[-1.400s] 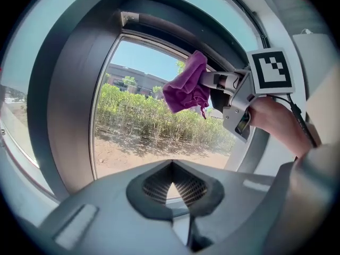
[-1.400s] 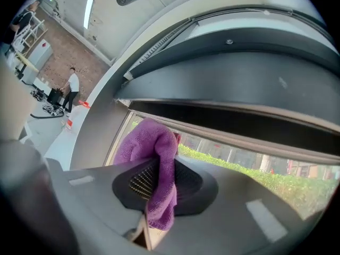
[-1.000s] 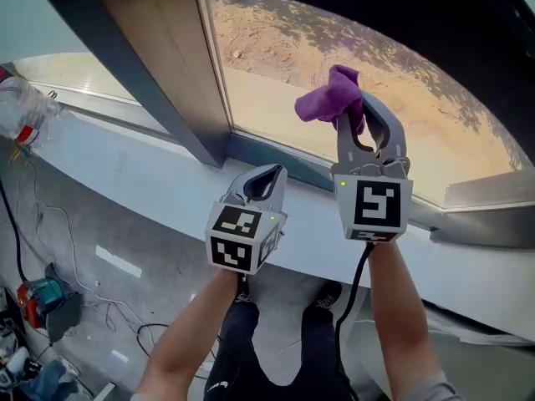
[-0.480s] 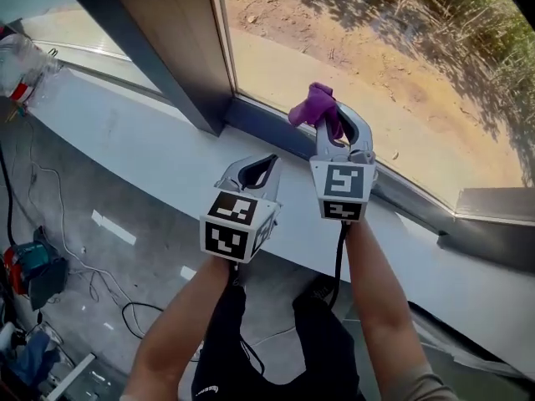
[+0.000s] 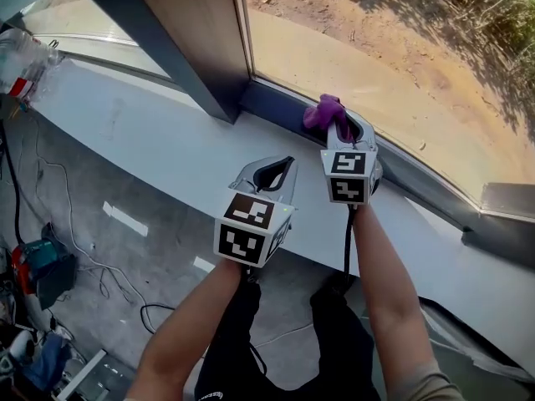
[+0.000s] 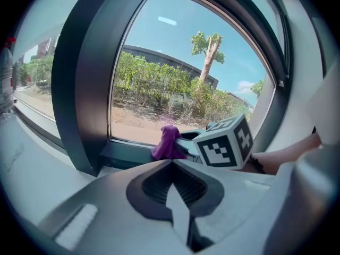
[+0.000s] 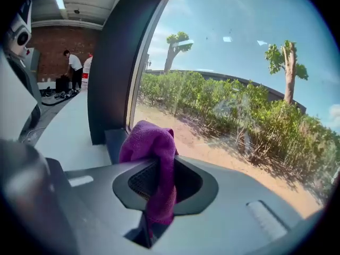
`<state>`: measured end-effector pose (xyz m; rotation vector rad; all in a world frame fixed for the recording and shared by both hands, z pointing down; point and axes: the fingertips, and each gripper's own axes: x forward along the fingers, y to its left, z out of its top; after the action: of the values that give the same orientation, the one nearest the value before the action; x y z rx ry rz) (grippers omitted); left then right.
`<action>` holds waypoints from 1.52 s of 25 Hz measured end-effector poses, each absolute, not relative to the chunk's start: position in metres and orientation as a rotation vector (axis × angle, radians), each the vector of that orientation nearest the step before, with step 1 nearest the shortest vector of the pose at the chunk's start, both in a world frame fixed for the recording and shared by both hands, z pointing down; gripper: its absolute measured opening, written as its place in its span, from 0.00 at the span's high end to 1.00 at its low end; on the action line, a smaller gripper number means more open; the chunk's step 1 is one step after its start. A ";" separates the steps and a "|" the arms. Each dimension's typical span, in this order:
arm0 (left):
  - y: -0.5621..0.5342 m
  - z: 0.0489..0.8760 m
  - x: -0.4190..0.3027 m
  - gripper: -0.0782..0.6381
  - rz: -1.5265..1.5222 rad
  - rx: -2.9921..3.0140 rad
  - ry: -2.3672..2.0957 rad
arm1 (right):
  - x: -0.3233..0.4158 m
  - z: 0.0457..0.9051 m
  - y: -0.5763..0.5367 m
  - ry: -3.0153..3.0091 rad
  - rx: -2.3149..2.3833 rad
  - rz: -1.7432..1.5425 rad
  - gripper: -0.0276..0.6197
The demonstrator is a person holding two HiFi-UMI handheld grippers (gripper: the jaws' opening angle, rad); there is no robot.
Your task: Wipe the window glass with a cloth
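Head view places the right gripper [image 5: 341, 124] at the foot of the window glass [image 5: 376, 48], its jaws closed on a purple microfibre cloth [image 5: 324, 111]. We confirm the hold in the right gripper view: the cloth is pinched between the jaws, with a bunched wad standing proud above them and a tail hanging below. The wad sits at the lower left corner of the pane, just beside the dark upright frame post [image 5: 180, 48] and over the dark bottom rail [image 5: 280, 107]. We cannot tell whether it presses on the glass or only on the rail.

The left gripper [image 5: 276, 172] hovers over the white sill surface [image 5: 150, 140], near the right one and short of the window. Its jaws are together with nothing between them, and we judge that it plays no part in the wipe.

We judge the step in hand to be a wiping stroke at its lowest reach, or the cloth being set at the bottom edge. The greater part of the pane lies above and to the right of the cloth. The next move calls for pressing the wad flat against the glass and carrying it up or along the pane under steady pressure, with the hard jaw tips held off the glass.
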<state>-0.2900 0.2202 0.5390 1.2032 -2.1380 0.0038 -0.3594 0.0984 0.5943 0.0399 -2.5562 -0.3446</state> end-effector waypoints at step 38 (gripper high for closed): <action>0.145 0.263 -0.270 0.89 0.028 1.477 -2.352 | -0.281 0.122 0.059 -3.110 0.278 -0.496 0.83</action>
<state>-0.2696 0.1447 0.2625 1.4773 -2.3516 0.0276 -0.2808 0.0593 0.1223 0.2783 -3.1099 -0.4956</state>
